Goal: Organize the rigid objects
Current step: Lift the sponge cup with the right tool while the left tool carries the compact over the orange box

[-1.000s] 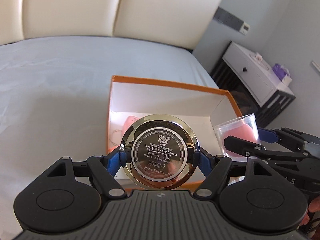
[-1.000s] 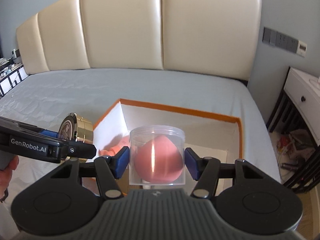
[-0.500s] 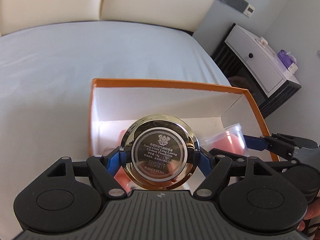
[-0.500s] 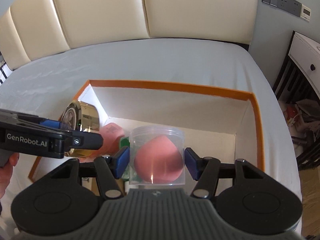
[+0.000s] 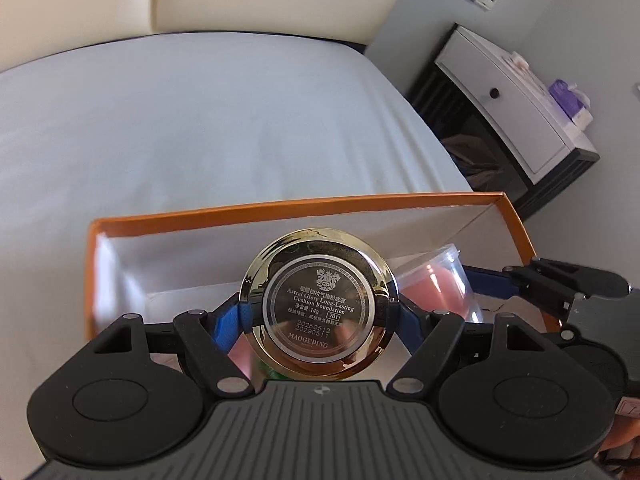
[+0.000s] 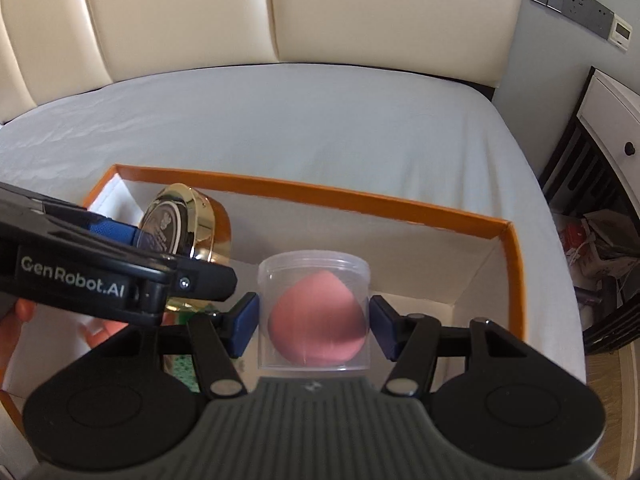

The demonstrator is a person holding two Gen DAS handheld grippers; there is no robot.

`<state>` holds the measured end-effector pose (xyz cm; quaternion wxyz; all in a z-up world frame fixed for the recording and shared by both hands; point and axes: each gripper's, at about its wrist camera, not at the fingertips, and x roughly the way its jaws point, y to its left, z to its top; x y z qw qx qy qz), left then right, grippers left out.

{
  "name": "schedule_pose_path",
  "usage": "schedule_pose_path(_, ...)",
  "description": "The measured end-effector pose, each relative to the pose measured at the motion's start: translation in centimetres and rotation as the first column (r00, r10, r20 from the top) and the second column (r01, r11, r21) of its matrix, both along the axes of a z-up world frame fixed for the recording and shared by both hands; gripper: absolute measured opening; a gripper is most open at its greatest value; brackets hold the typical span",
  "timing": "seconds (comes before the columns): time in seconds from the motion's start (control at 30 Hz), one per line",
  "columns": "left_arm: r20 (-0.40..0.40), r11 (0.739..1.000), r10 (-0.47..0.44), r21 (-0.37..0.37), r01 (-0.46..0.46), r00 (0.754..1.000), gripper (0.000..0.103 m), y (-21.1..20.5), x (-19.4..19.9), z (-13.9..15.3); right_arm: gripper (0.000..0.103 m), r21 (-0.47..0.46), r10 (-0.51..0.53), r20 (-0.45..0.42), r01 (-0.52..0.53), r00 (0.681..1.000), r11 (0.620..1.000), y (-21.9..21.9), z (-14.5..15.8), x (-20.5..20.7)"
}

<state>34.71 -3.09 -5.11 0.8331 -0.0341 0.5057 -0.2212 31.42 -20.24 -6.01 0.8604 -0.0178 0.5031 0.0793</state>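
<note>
Cosmetics bound for an orange-rimmed box [image 6: 400,205] on a grey-sheeted bed [image 6: 280,120] are nearly home, though neither piece in hand is set down yet.

At left, the left gripper [image 5: 320,312] is clamped by its blue pads on the rim of a gold compact [image 5: 318,308], held on edge with its printed underside facing the camera. In the right wrist view the same compact [image 6: 180,228] hangs over the left end of the box, inside the line of its walls but seemingly above the floor. Beneath it lie items already in the box: something pink [image 5: 240,354] and a green patterned piece [image 6: 186,374], both too hidden to name.

At centre, the right gripper [image 6: 314,320] is closed on a clear round tub [image 6: 314,312] with a pink makeup sponge [image 6: 318,330] inside, pads pressing its two sides. The tub stands upright over the middle of the box, with bare white floor beyond it and to its right.

At far right, a white bedside cabinet [image 6: 612,120] stands off the bed, apart from the work.

By the look of it, a few things are packed and two more are poised over the box; what remains is to lower each into a free spot and let go. Whether other items wait outside the frame cannot be told.
</note>
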Motion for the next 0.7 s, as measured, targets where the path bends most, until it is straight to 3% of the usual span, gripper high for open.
schedule_pose_path(0.4, -0.027, 0.994, 0.038, 0.103, -0.035, 0.999, 0.088, -3.3, 1.3, -2.2, 0.060, -0.067, 0.039, -0.087, -0.045, 0.995, 0.997, -0.3, -2.3, 0.7)
schedule_pose_path(0.57, -0.052, 0.997, 0.035, 0.077, -0.031, 0.998, 0.088, -3.1, 1.7, -3.3, 0.060, -0.116, 0.064, -0.112, -0.077, 0.992, 0.990, 0.0, -2.7, 1.0)
schedule_pose_path(0.7, -0.090, 0.989, 0.067, 0.138, -0.054, 0.994, 0.088, -2.6, 1.9, -4.9, 0.060, -0.079, 0.065, -0.132, -0.076, 0.989, 0.994, 0.1, -3.1, 1.3)
